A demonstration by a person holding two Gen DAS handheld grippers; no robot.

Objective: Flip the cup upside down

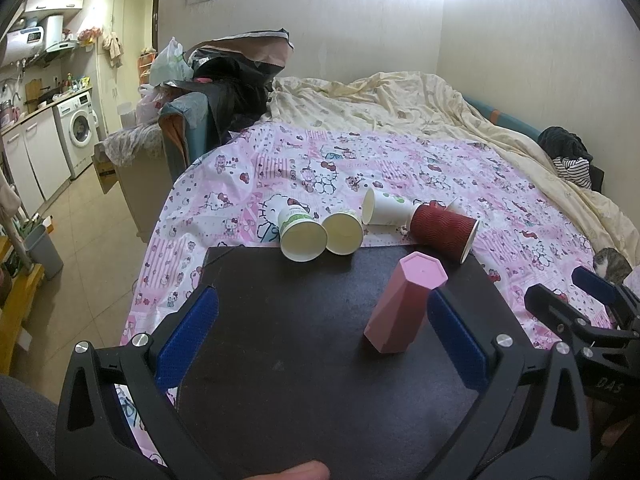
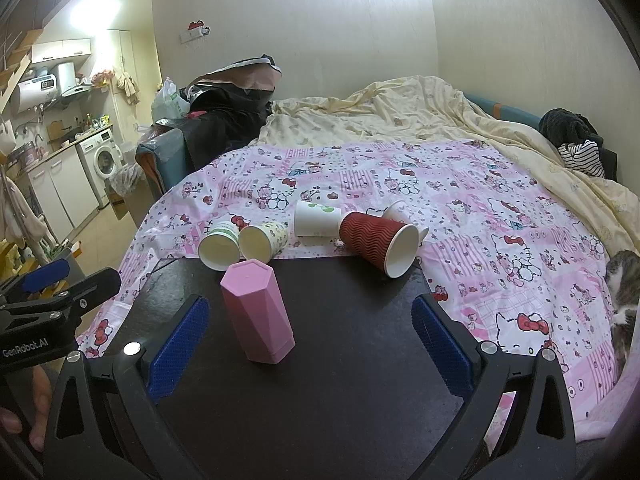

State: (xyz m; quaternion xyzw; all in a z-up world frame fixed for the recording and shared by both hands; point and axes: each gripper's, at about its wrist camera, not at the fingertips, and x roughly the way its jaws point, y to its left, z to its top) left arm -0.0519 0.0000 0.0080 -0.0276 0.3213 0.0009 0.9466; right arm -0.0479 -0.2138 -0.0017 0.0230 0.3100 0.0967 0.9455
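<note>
A pink hexagonal cup (image 1: 404,304) stands upside down on the black board (image 1: 312,360), base up; it also shows in the right wrist view (image 2: 256,312). My left gripper (image 1: 320,336) is open and empty, its right finger just beside the pink cup. My right gripper (image 2: 308,344) is open and empty, the pink cup nearer its left finger. A red ribbed paper cup (image 1: 444,232) (image 2: 380,240) lies on its side at the board's far edge. Three white paper cups (image 1: 302,234) (image 2: 224,242) lie on their sides beyond it.
The board rests on a bed with a pink Hello Kitty sheet (image 1: 360,168). A cat (image 2: 624,300) lies at the right bed edge. A cream duvet (image 1: 400,100) and piled clothes lie behind. A kitchen with a washing machine (image 1: 78,132) is at left.
</note>
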